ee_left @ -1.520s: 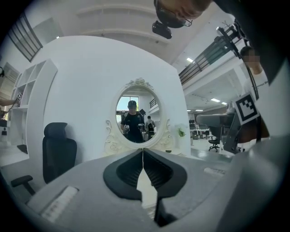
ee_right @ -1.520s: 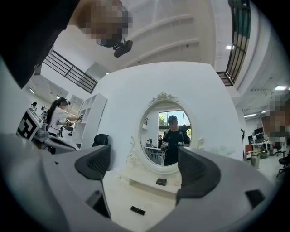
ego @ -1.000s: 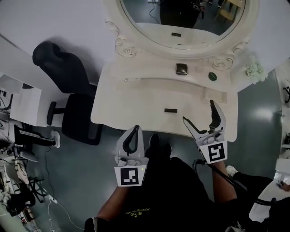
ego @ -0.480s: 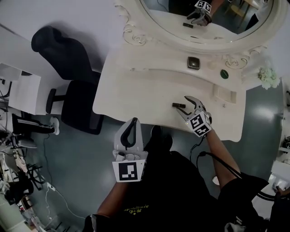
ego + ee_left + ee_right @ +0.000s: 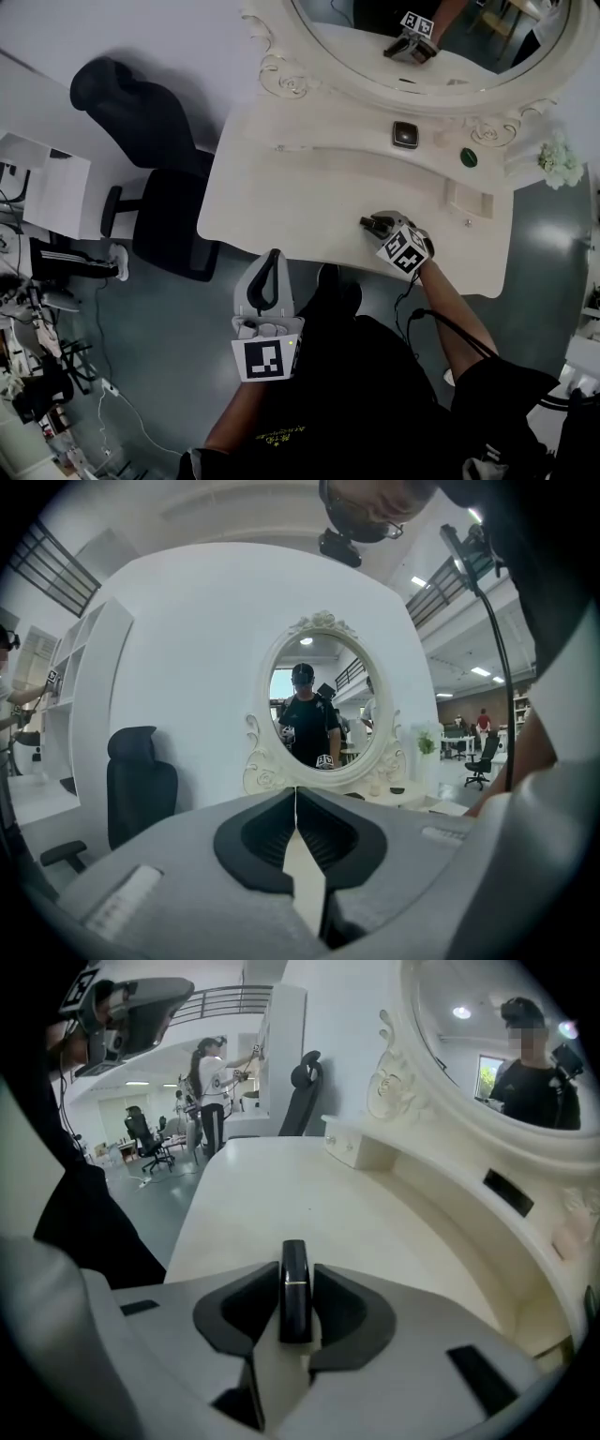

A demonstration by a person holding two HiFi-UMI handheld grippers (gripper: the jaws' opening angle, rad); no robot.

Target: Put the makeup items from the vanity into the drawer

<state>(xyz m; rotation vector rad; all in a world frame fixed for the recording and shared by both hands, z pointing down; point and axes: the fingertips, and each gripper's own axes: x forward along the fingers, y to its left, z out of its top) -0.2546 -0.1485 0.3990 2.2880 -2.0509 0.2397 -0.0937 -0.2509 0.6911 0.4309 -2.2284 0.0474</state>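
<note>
A black lipstick tube [image 5: 294,1299] lies on the white vanity top [image 5: 281,202] near its front edge. My right gripper [image 5: 378,225] is down over it, and its jaws are closing with the tube [image 5: 366,222] upright between the pads, which touch its sides in the right gripper view. On the vanity's raised back shelf sit a dark square compact [image 5: 405,134] and a small green round item [image 5: 468,157]. My left gripper [image 5: 267,289] hangs shut and empty in front of the vanity, below its edge; in the left gripper view its jaws [image 5: 296,799] point at the mirror.
An oval mirror [image 5: 441,37] in a carved white frame backs the vanity. A small raised white box [image 5: 466,199] sits at the right of the top, with a pale plant [image 5: 560,159] beyond it. A black office chair [image 5: 141,150] stands to the left.
My right gripper moved from the vanity's front right edge leftwards and down onto the lipstick, and its jaws went from wide open to closed around the tube. The left gripper stayed put.
</note>
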